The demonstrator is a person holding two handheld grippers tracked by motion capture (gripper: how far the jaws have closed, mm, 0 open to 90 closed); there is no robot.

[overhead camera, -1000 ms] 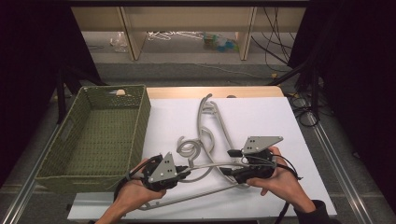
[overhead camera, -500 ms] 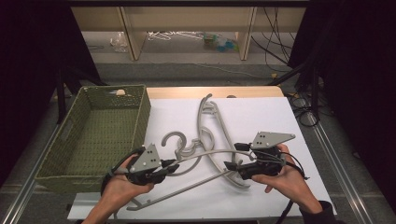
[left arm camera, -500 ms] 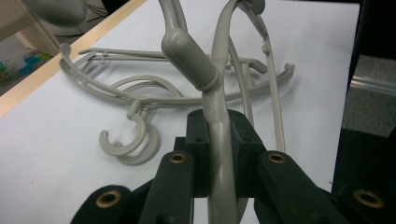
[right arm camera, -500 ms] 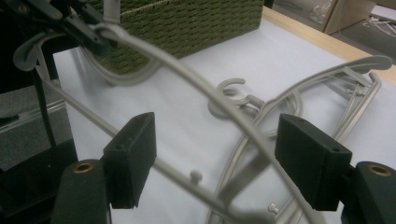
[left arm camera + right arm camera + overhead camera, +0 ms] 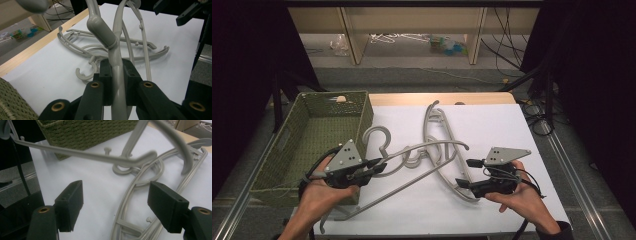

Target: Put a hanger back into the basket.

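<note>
Two tools: left tool clenched on grey plastic hanger, right tool released above white tabletop.

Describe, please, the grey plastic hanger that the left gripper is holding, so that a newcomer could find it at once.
On the white table, just right of the green woven basket, grey plastic hangers lie in a loose pile. The held hanger is the one raised off the surface, its hook beside the basket's corner. Unlike the flat hangers, it is clamped in the left gripper.
</note>
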